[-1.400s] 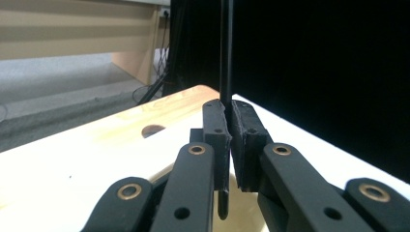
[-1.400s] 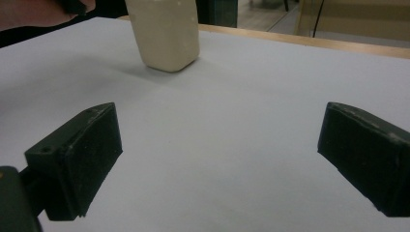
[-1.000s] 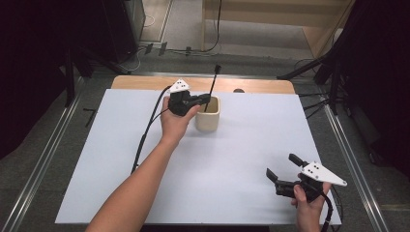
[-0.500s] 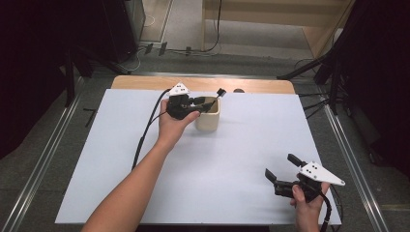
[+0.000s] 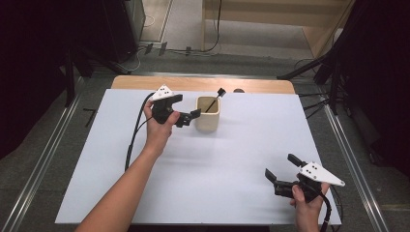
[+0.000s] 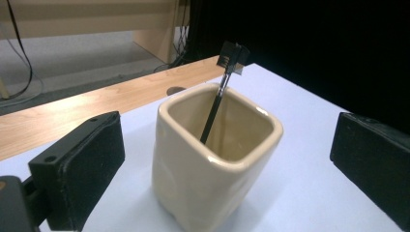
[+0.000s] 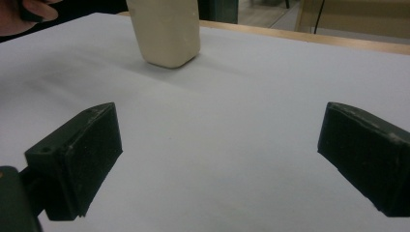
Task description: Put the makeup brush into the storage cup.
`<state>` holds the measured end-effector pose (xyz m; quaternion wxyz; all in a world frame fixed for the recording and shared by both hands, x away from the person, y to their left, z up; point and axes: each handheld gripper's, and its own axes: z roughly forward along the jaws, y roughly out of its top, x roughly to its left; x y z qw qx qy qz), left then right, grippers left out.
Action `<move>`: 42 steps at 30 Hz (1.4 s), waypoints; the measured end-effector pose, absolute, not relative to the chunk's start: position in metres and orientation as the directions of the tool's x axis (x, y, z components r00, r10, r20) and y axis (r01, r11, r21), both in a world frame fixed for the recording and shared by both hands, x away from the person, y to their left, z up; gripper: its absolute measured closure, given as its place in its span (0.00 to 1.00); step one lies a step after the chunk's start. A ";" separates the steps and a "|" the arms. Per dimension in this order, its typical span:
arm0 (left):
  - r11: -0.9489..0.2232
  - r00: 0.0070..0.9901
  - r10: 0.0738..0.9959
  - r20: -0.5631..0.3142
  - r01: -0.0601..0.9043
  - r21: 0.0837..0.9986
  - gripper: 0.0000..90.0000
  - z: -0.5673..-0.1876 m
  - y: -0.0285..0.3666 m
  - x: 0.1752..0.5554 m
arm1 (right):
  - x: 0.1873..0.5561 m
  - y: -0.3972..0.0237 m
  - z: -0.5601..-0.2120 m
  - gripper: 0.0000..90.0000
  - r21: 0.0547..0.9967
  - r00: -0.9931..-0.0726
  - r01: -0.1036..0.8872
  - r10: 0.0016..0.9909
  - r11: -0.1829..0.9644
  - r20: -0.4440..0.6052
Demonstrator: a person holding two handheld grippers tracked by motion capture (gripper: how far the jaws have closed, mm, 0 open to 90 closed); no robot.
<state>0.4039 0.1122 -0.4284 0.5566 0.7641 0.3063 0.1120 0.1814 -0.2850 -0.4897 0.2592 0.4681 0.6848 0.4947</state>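
Brush (image 5: 214, 99) leans inside the cream cup (image 5: 208, 116) at the table's (image 5: 241, 145) far middle, its head above the rim. Left gripper (image 5: 189, 117), just beside the cup, has just spread its jaws, nothing between them. Right gripper (image 5: 282, 170) rests near the front right corner, jaws wide apart.

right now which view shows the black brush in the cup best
The left gripper view: the black brush leans in the cream cup, handle and head close up. The high view shows it small; the right gripper view catches just the cup's lower body.
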 end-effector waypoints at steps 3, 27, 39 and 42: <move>-0.188 0.786 0.592 -0.176 0.347 0.919 0.00 -0.428 0.120 0.399 | 0.182 -0.285 -0.490 0.03 0.919 -0.426 0.387 0.898 0.075 0.106; -0.203 0.737 0.667 -0.111 0.323 0.925 0.00 -0.441 0.173 0.353 | 0.183 -0.282 -0.491 0.03 0.918 -0.427 0.390 0.898 0.076 0.107; -0.192 0.726 0.677 -0.121 0.333 0.923 0.00 -0.449 0.188 0.334 | 0.182 -0.283 -0.491 0.03 0.918 -0.423 0.390 0.899 0.072 0.109; -0.177 0.721 0.681 -0.128 0.332 0.926 0.00 -0.450 0.194 0.328 | 0.182 -0.282 -0.491 0.03 0.917 -0.425 0.392 0.898 0.072 0.111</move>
